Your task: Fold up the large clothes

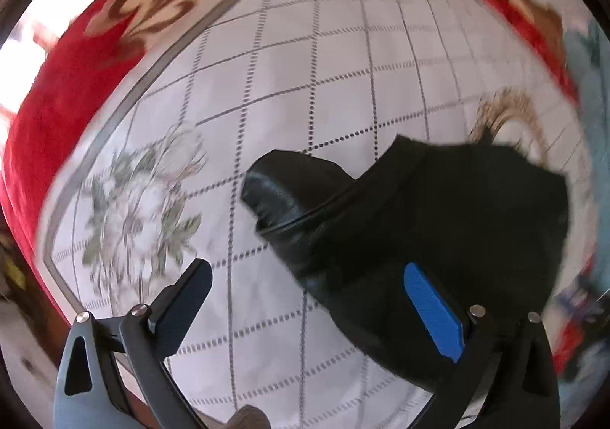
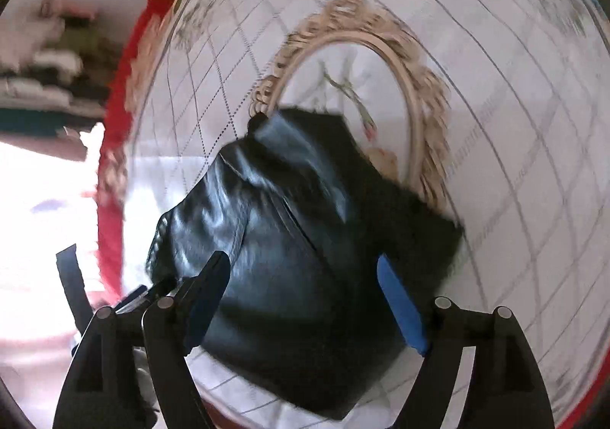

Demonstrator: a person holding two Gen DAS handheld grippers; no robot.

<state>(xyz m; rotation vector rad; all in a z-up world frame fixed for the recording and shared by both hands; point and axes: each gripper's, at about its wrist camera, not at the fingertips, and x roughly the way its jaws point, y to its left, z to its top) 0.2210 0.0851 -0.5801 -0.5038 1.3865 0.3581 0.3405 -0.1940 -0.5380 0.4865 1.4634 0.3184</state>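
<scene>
- My left gripper (image 1: 305, 299) points down over the bedspread (image 1: 305, 67), a white quilted cover with a dotted grid of lines; its jaws stand wide apart with nothing pinched between them.
- Under its left finger (image 1: 183, 311) there is only bare quilt; its blue pad (image 1: 432, 311) sits in front of the black garment (image 1: 419, 223), and I cannot tell if it touches the cloth.
- In the left wrist view that garment is a glossy, leather-looking bundle, already folded in on itself, with a rounded flap poking out toward a printed spray of pale flowers (image 1: 141, 208).
- A red floral border (image 1: 68, 86) frames the white quilt on the far and left sides in this view.
- My right gripper (image 2: 305, 299) tilts down at the same black garment (image 2: 289, 238); its jaws are spread wide, straddling the bundle without clamping it.
- From the right wrist the garment lies in the middle of the bedspread (image 2: 514, 124), its far end overlapping a beige ornate oval frame (image 2: 423, 86) printed on the cover.
- The near edge of the bundle sits close to the near edge of the bedspread, just below my right fingers.
- Both views are blurred, so fine seams are hard to read.
</scene>
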